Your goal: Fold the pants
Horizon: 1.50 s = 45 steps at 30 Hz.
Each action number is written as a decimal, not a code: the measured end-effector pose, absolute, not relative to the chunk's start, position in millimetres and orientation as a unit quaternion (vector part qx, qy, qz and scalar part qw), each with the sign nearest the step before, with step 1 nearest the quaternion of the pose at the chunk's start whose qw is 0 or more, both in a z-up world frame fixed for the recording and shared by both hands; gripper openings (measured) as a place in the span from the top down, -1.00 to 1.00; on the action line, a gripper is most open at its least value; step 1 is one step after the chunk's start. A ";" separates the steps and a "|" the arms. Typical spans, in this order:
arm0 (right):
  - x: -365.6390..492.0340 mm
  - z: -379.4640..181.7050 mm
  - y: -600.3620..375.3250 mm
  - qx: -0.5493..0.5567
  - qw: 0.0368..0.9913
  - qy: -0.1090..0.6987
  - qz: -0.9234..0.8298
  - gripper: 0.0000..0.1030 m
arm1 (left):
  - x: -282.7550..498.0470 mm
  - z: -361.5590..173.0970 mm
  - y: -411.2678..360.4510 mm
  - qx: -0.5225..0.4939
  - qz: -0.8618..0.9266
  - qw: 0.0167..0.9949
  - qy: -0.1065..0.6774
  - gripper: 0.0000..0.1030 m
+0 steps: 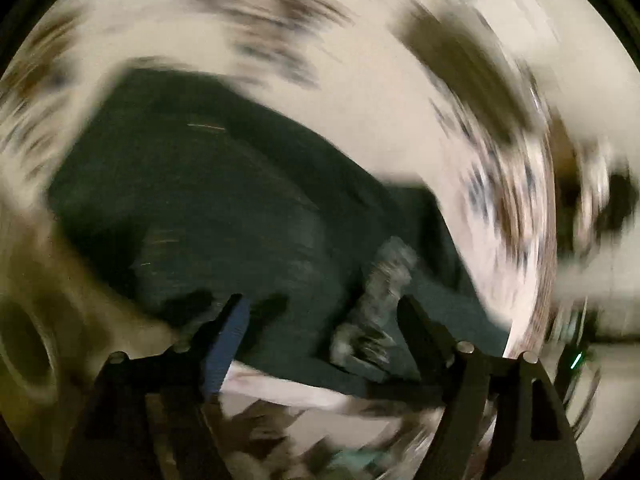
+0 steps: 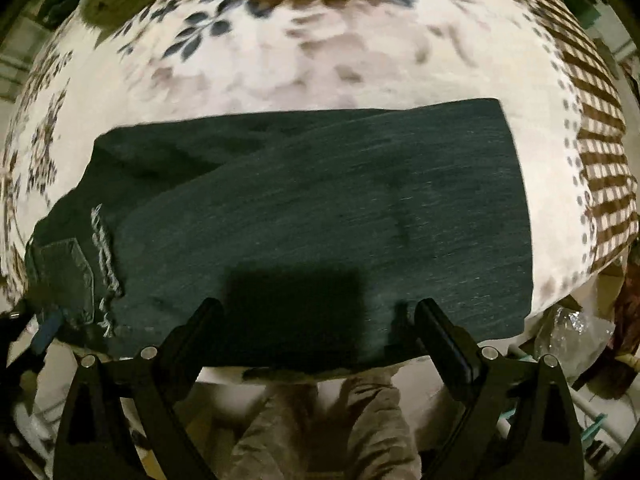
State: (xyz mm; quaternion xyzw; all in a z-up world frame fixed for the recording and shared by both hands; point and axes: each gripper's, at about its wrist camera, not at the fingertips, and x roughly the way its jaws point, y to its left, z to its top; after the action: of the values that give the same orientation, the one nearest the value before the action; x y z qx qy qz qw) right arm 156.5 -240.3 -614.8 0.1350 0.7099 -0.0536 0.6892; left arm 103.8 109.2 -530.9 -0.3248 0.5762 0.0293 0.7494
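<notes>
Dark jeans lie folded into a wide band across a floral bedspread. A back pocket and a frayed hem show at the left end. My right gripper is open and empty, just above the jeans' near edge. In the heavily blurred left wrist view the jeans fill the middle, with the frayed hem between the fingers. My left gripper is open, over the jeans' near edge, holding nothing.
The bedspread has a brown checked border at the right. The bed's near edge runs just behind the grippers. Clutter and a plastic bag lie on the floor at the right. The person's legs show below.
</notes>
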 end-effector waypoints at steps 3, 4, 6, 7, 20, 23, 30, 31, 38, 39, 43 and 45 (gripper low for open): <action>171.0 -612.0 -222.6 0.127 0.686 0.715 -0.039 -0.90 | 65.6 -537.9 172.7 -0.423 0.121 0.740 0.509 -0.45; 176.3 -612.3 -216.3 0.123 0.686 0.716 -0.034 -0.91 | 59.6 -547.6 187.5 -0.449 0.135 0.728 0.501 -0.42; 185.0 -613.8 -203.4 0.116 0.687 0.717 -0.027 -0.91 | 50.1 -572.4 200.3 -0.503 0.156 0.695 0.490 -0.39; 188.8 -614.9 -197.6 0.114 0.687 0.717 -0.025 -0.91 | 49.5 -580.3 204.2 -0.522 0.155 0.685 0.483 -0.39; 201.2 -634.7 -144.7 0.101 0.692 0.714 -0.017 -0.91 | 101.5 -620.9 234.8 -0.538 0.181 0.691 0.448 -0.18; 194.6 -638.2 -150.3 0.112 0.693 0.711 -0.024 -0.91 | 101.0 -615.0 232.1 -0.517 0.187 0.708 0.443 0.38; 175.6 -640.3 -165.4 0.129 0.701 0.701 -0.024 -0.91 | 86.0 -547.1 206.0 -0.426 0.177 0.777 0.428 0.54; 172.7 -640.1 -170.7 0.134 0.701 0.700 -0.023 -0.91 | 84.6 -540.4 203.0 -0.420 0.177 0.781 0.427 0.54; 162.0 -623.6 -214.2 0.153 0.711 0.686 -0.012 -0.90 | 75.8 -483.1 170.0 -0.379 0.150 0.816 0.411 0.57; 159.8 -621.1 -219.7 0.157 0.713 0.683 -0.012 -0.90 | 77.9 -472.5 158.4 -0.371 0.136 0.824 0.406 0.57; 154.1 -609.1 -250.6 0.172 0.719 0.673 -0.021 -0.90 | 90.8 -435.5 96.3 -0.337 0.063 0.851 0.397 0.58; 148.2 -606.0 -268.0 0.177 0.720 0.670 -0.030 -0.90 | 97.0 -425.2 59.9 -0.313 0.029 0.861 0.400 0.58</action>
State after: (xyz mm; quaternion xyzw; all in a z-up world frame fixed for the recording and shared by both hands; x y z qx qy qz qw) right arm 148.2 -268.0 -606.0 0.1772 0.6703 -0.0297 0.7201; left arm 97.0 59.9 -425.2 -0.3132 0.4003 0.0287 0.8607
